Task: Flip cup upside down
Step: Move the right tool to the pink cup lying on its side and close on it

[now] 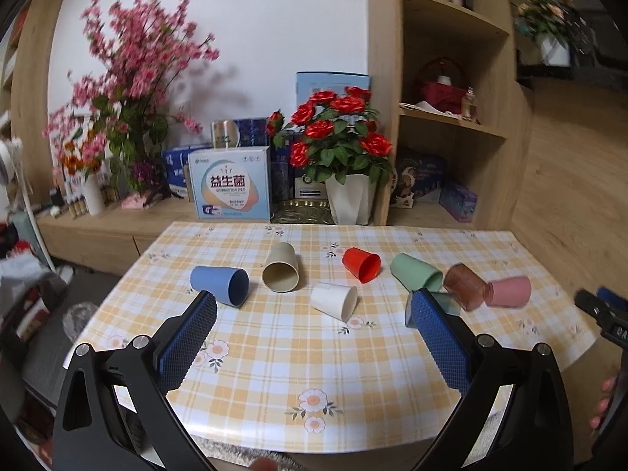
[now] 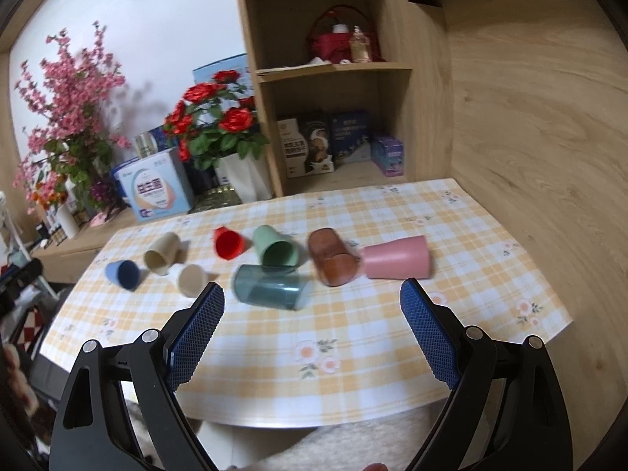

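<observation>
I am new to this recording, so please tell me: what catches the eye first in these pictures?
A loose row of colourful cups lies tipped over across the checked tablecloth, from the blue cup at the left to the pink cup at the right. Behind the table, red roses stand in a white pot.

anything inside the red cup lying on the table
Nothing visible: the red cup lies on its side, mouth toward the right wrist camera, showing only bare red interior. Motion blur hides fine detail.
</observation>
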The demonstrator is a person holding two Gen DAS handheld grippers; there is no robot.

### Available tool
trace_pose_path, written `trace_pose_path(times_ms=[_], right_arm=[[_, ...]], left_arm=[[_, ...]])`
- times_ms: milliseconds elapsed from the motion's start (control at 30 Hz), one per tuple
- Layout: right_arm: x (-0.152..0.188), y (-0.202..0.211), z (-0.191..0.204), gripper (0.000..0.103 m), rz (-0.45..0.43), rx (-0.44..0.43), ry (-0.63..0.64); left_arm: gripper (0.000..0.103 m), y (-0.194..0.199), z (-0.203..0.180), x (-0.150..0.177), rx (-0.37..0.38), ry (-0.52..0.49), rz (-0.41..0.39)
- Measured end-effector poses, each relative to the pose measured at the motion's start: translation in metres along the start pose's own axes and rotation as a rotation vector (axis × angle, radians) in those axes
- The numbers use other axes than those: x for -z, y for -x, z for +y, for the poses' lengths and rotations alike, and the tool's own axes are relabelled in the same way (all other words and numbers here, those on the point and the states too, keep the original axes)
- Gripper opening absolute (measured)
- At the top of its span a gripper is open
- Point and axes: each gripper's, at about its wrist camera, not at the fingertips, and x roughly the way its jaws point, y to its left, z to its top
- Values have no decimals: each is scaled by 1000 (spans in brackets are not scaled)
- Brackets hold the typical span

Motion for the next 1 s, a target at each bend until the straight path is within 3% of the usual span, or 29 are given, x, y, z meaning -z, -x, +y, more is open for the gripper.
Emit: trace_pose_path(times_ms=[233,400,533,667,833,1000], right_arm=[[-14,-46,-58,88,64,107,26],[-19,-106,-87,88,213,95,30],[-19,-149,-74,88,307,71,238],[-24,-192,-63,88,369,111,598],[-33,-246,-73,88,519,58,801],[-13,-290,-64,88,656,31,1039]], left_arm=[[97,-43,17,-1,-9,-15,22],[97,-71,30,4,-23,23,64],[97,-87,35,6,-35,35,98],[97,-100,36,8,-43,27,114],[97,-116,43,13,-43,96,153],[97,-130,41,20,-55,92,195]])
